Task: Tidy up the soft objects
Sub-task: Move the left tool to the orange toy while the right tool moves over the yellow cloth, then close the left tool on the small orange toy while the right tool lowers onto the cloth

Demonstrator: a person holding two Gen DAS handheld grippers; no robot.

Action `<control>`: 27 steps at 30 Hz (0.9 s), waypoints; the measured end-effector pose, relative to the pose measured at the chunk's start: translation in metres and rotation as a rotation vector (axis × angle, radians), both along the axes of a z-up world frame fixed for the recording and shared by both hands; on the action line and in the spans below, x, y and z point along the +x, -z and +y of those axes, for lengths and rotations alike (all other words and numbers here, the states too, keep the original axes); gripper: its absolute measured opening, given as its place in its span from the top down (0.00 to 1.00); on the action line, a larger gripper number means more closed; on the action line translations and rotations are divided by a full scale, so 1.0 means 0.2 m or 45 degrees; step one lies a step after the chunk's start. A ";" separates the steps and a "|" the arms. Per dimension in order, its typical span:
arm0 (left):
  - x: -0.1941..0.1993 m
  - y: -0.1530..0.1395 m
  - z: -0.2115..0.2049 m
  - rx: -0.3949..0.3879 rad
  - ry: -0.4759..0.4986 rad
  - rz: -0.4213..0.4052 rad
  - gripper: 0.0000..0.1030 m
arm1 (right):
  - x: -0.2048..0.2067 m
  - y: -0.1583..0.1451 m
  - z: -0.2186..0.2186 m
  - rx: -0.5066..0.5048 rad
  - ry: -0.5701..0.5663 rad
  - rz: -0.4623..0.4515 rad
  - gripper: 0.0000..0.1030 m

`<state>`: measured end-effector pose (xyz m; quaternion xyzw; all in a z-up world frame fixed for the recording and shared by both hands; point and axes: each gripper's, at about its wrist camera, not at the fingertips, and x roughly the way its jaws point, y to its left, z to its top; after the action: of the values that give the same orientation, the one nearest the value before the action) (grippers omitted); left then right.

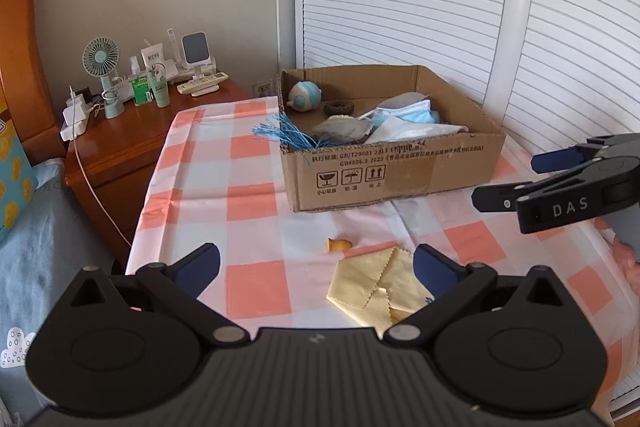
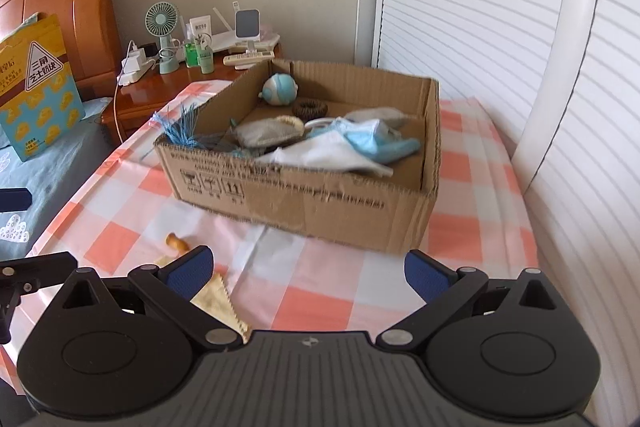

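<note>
A bedroom holds a table with a pink and white checked cloth (image 1: 248, 163), set against white slatted doors. In the left wrist view, the brown cardboard box (image 1: 384, 163) sits toward the far edge, with bare cloth in front of it. The yellow zigzag-edged cloth (image 1: 372, 287) lies flat near the front edge, one corner pointing toward the box. A small orange soft toy (image 1: 339, 245) lies just beside it, long side running left to right. The left gripper (image 1: 316, 267) is spread wide, holding nothing. The right gripper (image 1: 516, 179) comes in from the right, fingers apart.

In the right wrist view, the box (image 2: 320, 211) holds blue and white face masks (image 2: 360, 143). The right gripper (image 2: 308, 267) is wide open over bare cloth.
</note>
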<state>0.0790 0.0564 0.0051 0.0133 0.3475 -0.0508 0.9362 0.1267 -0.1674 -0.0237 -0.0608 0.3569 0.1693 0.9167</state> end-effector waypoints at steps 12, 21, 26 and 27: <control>0.02 0.06 0.08 0.000 -0.073 0.035 0.01 | -0.08 0.23 0.17 0.022 -0.204 0.146 0.00; 0.06 0.09 0.15 -0.024 -0.083 0.069 0.01 | -0.07 0.34 0.41 -0.018 -0.341 0.104 0.00; 0.08 0.12 0.15 -0.031 -0.068 0.087 0.01 | -0.05 0.39 0.47 -0.086 -0.308 0.013 0.00; 0.08 0.12 0.15 -0.036 -0.067 0.089 0.01 | -0.04 0.39 0.46 -0.084 -0.289 0.008 0.00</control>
<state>0.0952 0.0860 -0.0191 -0.0107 0.3795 -0.0316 0.9246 0.1188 -0.0752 -0.1018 -0.1304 0.3559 0.2602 0.8880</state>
